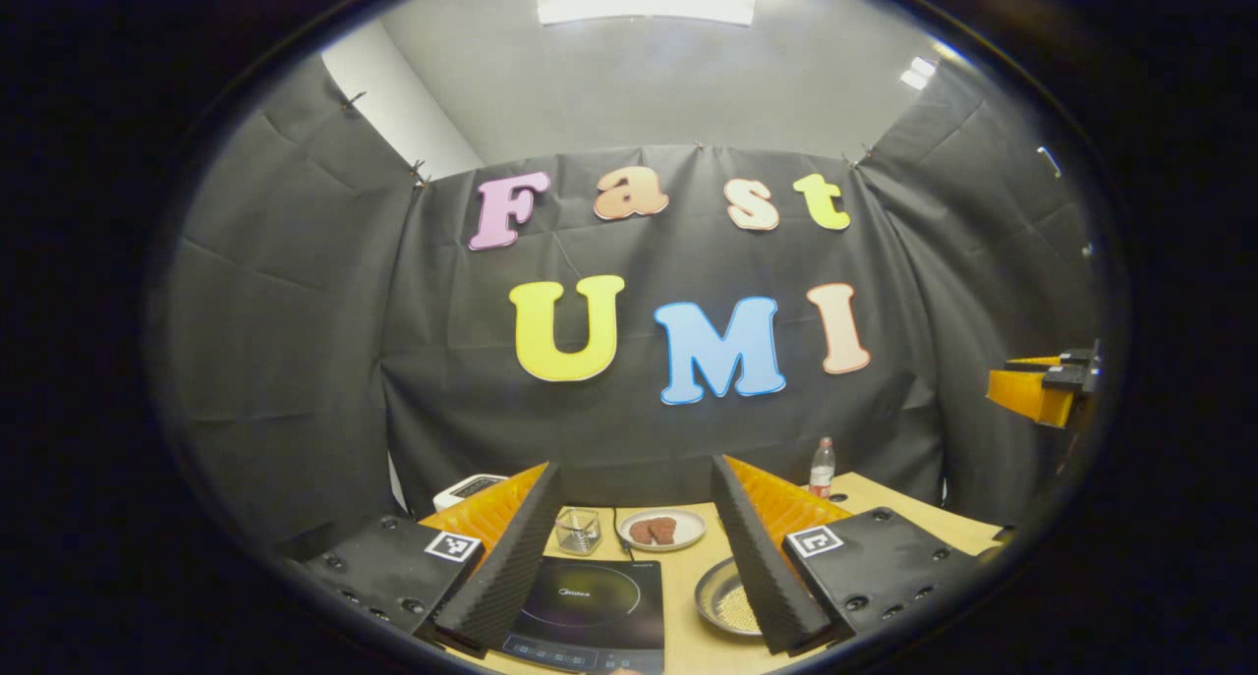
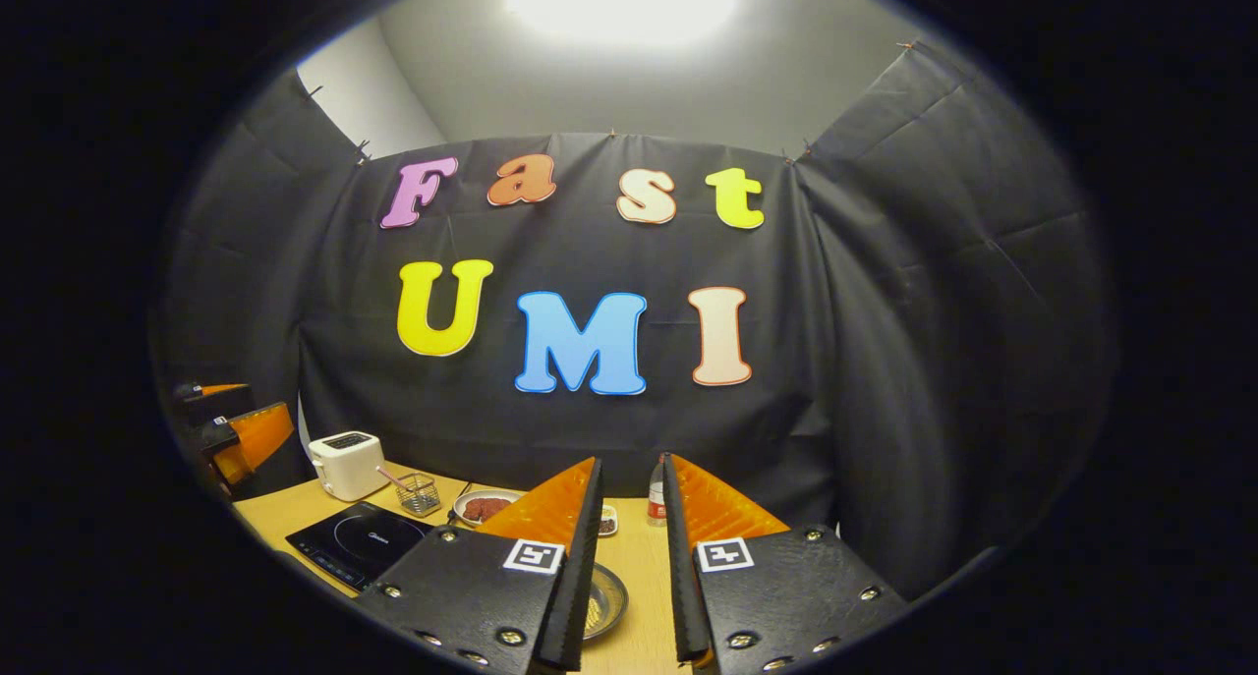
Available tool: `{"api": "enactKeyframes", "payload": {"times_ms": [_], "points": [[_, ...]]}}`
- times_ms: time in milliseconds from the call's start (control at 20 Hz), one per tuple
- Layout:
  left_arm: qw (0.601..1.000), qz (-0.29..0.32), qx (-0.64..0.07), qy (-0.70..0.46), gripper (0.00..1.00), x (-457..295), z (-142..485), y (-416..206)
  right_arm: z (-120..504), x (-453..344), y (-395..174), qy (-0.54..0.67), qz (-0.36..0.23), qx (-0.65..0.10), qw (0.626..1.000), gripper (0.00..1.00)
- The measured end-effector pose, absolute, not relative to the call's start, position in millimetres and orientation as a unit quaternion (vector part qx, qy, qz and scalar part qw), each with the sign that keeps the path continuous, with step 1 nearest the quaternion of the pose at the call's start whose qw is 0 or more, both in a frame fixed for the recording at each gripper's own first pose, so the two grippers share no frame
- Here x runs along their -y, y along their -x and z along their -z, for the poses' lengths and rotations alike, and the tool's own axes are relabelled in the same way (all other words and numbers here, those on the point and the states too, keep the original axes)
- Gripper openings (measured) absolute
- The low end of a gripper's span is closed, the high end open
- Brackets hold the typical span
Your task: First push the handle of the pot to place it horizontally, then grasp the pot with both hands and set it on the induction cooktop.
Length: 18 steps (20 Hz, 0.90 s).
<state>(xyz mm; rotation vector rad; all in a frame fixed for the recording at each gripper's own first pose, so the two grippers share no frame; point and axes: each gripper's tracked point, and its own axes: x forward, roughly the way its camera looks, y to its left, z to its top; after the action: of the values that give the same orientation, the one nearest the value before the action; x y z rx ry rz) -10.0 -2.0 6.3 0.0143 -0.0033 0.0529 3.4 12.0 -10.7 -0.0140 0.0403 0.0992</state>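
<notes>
While both grippers hang above the worktop (image 1: 688,596), the pot (image 1: 725,596) sits just right of the cooktop (image 1: 590,611), its handle hidden. The left gripper (image 1: 634,547), fingers spread wide and empty, has the pot behind its right finger. The right gripper (image 2: 629,557), fingers released with a narrow gap, looks down on the pot (image 2: 604,601) behind its left finger. Neither touches it; which is nearer cannot be judged.

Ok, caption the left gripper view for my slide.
Open left tongs hover above the induction cooktop, pot beside it on the table.
</notes>
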Motion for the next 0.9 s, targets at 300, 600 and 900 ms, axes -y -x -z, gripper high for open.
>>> {"api": "enactKeyframes", "payload": {"times_ms": [300, 600, 900], "points": [[0.999, -0.032, 0.001, -0.009, 1.0, 8.7, -7.2, 12.6, 9.3, -1.8, -5.3, 0.002, -0.046, -0.005, 0.999, 0.08], [0.999, -0.051, 0.004, -0.016, 0.98, 14.3, -12.8, 26.7, 27.1, -17.4, -4.5, 0.004, -0.101, -0.025, 0.995, 0.01], [0.994, -0.098, -0.009, -0.041, 0.9, -1.3, -2.8, 54.4, 61.2, -52.1, -3.1, -0.016, -0.176, -0.07, 0.982, 0.01]]}}
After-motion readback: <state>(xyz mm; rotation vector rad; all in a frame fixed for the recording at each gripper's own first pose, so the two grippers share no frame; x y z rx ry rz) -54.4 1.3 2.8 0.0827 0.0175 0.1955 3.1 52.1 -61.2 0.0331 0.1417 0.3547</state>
